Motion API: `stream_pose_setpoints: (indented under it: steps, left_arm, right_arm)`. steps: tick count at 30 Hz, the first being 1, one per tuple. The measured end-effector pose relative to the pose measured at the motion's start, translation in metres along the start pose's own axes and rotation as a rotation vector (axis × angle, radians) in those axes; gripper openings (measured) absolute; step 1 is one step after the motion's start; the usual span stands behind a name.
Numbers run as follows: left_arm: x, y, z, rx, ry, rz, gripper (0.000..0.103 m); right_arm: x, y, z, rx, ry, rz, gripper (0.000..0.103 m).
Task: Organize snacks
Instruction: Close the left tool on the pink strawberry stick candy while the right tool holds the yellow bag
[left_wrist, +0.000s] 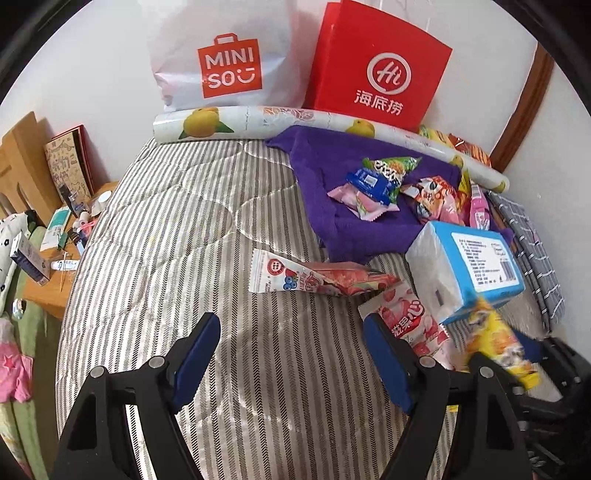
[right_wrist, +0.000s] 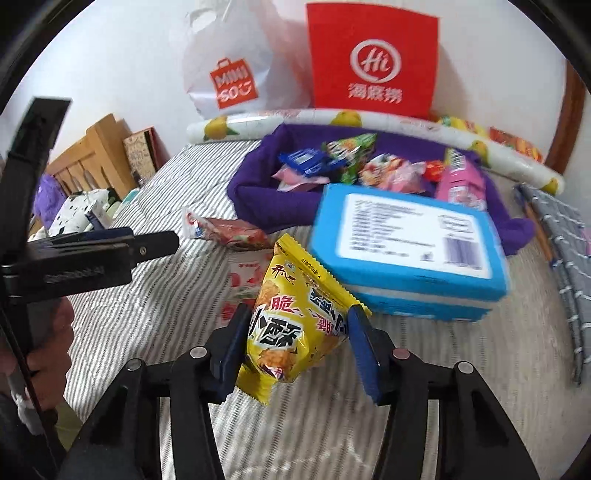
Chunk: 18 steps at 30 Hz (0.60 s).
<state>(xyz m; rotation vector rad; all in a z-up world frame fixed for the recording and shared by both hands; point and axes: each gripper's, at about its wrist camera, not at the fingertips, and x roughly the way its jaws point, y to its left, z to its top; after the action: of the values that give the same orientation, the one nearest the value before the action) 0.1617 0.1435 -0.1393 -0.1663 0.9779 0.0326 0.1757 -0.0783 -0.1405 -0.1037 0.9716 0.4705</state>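
The right gripper (right_wrist: 295, 343) holds a yellow snack packet (right_wrist: 291, 325) between its blue pads, the jaws pinching the crumpled bag on both sides just above a striped quilt (right_wrist: 332, 424) on a bed. The left gripper (left_wrist: 291, 350) hangs over bare quilt with its jaws spread wide and nothing between them; a hand (right_wrist: 48, 354) grips its handle at the left edge of the right wrist view. Just beside the left gripper's right finger lies a pink-and-white strawberry packet (left_wrist: 410, 325), partly under it, and a red-and-white packet (left_wrist: 314, 277) rests a little farther up the quilt. A blue-and-white tissue pack (right_wrist: 410, 251) sits beside the held packet, at the near edge of a purple cloth (left_wrist: 325, 155). On that cloth lies a heap of small snacks (left_wrist: 388, 184) in blue, green, pink and red wrappers. Behind it a rolled sheet printed with yellow fruit (left_wrist: 258, 122) lies along the wall, where a white Miniso bag (left_wrist: 221, 55) and a red paper bag (left_wrist: 380, 66) stand side by side.
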Motion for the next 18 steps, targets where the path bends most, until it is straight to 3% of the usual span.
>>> stream_pose_setpoints:
  steps: [6,13,18]
  left_arm:
    - [0.016,-0.005,0.006,0.027,0.006,0.024,0.078]
    - [0.024,-0.014,0.033,0.047,-0.046,-0.039,0.078]
    - [0.044,-0.018,0.048,0.094,-0.041,-0.071,0.078]
  right_arm:
    - [-0.022,-0.026,-0.014,0.01,-0.027,0.025,0.052]
    - [-0.029,-0.061,-0.022,0.057,-0.037,0.004,0.053]
    - [-0.023,-0.083,-0.029,0.113,-0.019,0.005,0.053]
